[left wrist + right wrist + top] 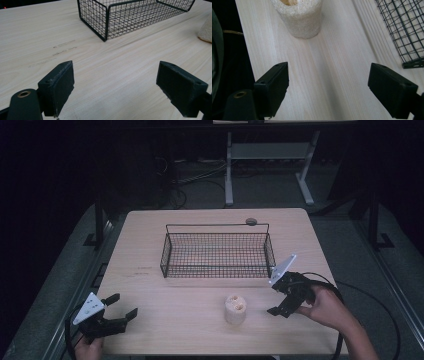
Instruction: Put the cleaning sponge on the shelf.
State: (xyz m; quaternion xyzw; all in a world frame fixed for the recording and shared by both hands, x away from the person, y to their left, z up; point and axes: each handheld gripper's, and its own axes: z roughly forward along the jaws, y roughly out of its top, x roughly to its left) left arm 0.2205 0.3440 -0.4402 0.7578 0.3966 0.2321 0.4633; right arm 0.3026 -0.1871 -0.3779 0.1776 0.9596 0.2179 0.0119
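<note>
1. At the near right of the pale wooden table (165, 320), the right gripper (287, 295) hovers with its jaws spread wide and nothing between them, pointing left toward the pale, fibrous loofah cylinder (236, 309).
2. Seen from the right gripper view, the loofah cylinder (298, 17) stands upright just ahead of the jaws but off to their left, so the person would do well to swing the gripper until the piece sits squarely between both pads.
3. A good grip would likely take the cylinder across its middle, low enough not to tip it. The material looks soft, so a gentle squeeze should do.
4. Beyond the loofah, toward the far side, sits the black wire-mesh basket (218, 251) with a thin raised handle, empty and apparently the place to put it. Lifting clear of the near rim matters.
5. At the near left corner, the left gripper (122, 307) rests with its jaws spread too, well apart from the loofah, and should stay clear.
</note>
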